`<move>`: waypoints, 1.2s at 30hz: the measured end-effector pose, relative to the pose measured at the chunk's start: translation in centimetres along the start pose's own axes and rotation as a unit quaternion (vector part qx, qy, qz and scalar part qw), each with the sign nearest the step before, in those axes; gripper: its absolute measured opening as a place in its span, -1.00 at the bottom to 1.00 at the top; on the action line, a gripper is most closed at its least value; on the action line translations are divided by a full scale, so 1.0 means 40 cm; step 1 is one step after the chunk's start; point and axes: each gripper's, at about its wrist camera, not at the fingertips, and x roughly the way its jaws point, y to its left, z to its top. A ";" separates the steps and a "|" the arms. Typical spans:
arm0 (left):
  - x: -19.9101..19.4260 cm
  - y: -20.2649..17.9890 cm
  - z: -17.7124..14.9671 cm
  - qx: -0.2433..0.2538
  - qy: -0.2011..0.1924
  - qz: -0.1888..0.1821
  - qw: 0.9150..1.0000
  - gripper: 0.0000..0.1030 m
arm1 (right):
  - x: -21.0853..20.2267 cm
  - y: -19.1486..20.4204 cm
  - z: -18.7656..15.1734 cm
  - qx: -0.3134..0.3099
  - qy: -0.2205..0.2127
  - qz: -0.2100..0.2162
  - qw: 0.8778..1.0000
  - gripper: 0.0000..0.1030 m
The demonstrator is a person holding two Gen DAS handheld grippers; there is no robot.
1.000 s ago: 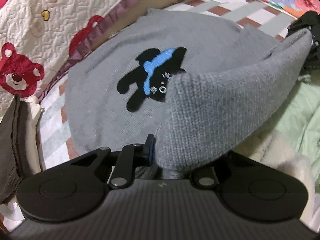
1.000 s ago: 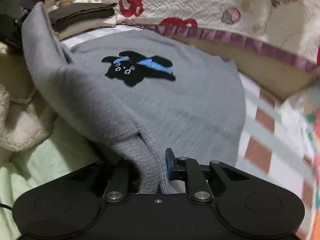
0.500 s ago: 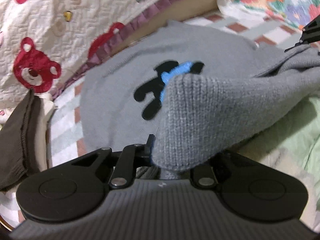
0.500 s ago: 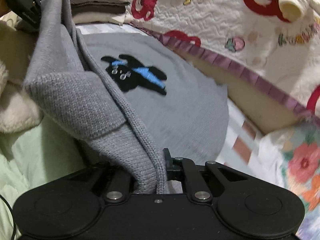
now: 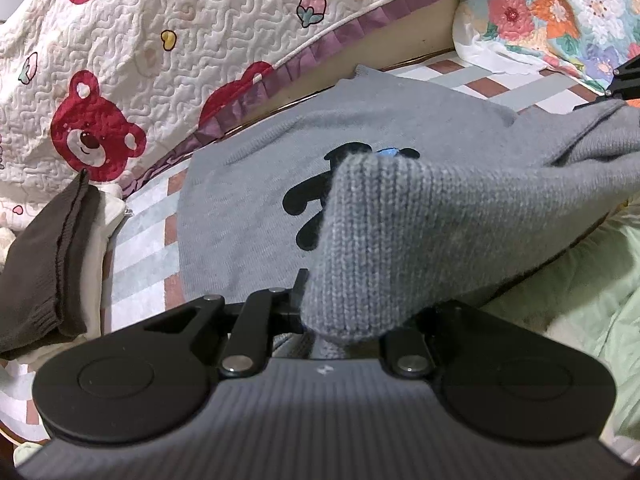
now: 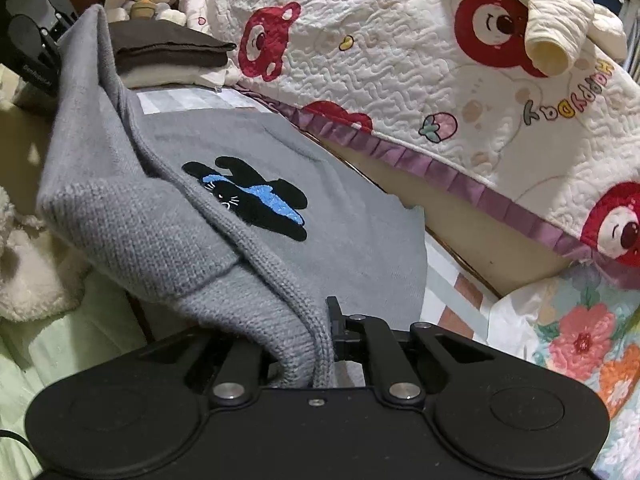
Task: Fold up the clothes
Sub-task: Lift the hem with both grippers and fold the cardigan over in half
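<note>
A grey knit sweater [image 5: 256, 184] [image 6: 360, 248] with a black and blue animal patch [image 6: 256, 204] lies on the checked bed sheet [image 5: 140, 248]. Its near edge is lifted and stretched between both grippers, hanging over the flat part and hiding part of the patch [image 5: 308, 204] in the left wrist view. My left gripper [image 5: 332, 320] is shut on one corner of that raised edge. My right gripper [image 6: 316, 344] is shut on the other corner. The other gripper shows at the far edge of each view [image 5: 624, 80] [image 6: 36, 52].
A quilted blanket with red bears [image 5: 120, 60] [image 6: 440, 60] drapes along the far side. Folded brown and cream clothes [image 5: 48, 256] [image 6: 168, 52] are stacked at the sheet's end. Pale green bedding [image 5: 580, 300] and a fluffy white item [image 6: 28, 280] lie near me. A floral cover [image 6: 584, 344] sits at the right.
Both grippers have carried the lifted sweater edge forward over the flat part, so it now covers more of the animal patch. The hold on both corners is unchanged.
</note>
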 end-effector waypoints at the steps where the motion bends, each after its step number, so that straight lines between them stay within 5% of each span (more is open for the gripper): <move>1: 0.008 0.007 0.013 0.002 0.000 0.002 1.000 -0.71 | 0.001 -0.001 0.001 -0.001 0.000 0.000 1.000 -0.83; 9: 0.071 0.068 0.126 0.020 -0.006 0.021 1.000 -0.73 | 0.112 -0.127 0.121 -0.019 -0.004 0.019 1.000 -0.83; 13: 0.143 0.173 0.288 0.027 -0.042 0.054 0.997 -0.74 | 0.223 -0.252 0.263 -0.015 0.007 0.024 1.000 -0.83; 18: 0.226 0.292 0.480 0.036 -0.106 0.100 0.989 -0.75 | 0.357 -0.375 0.454 -0.055 -0.003 -0.046 0.997 -0.83; 21: 0.305 0.330 0.526 0.063 -0.147 0.123 0.979 -0.75 | 0.437 -0.432 0.527 -0.066 -0.034 -0.103 0.992 -0.83; 25: 0.478 0.338 0.471 0.098 -0.145 0.112 0.978 -0.75 | 0.596 -0.425 0.492 -0.081 -0.050 -0.142 0.985 -0.83; 29: 0.664 0.301 0.369 0.116 -0.090 0.075 0.986 -0.75 | 0.776 -0.324 0.351 -0.122 0.010 -0.129 0.984 -0.83; 32: 0.712 0.265 0.312 0.138 -0.083 0.059 0.985 -0.75 | 0.842 -0.238 0.261 -0.185 0.054 -0.099 0.976 -0.83; 36: 0.715 0.257 0.283 0.147 -0.104 0.061 0.982 -0.75 | 0.848 -0.202 0.236 -0.229 0.061 -0.085 0.968 -0.82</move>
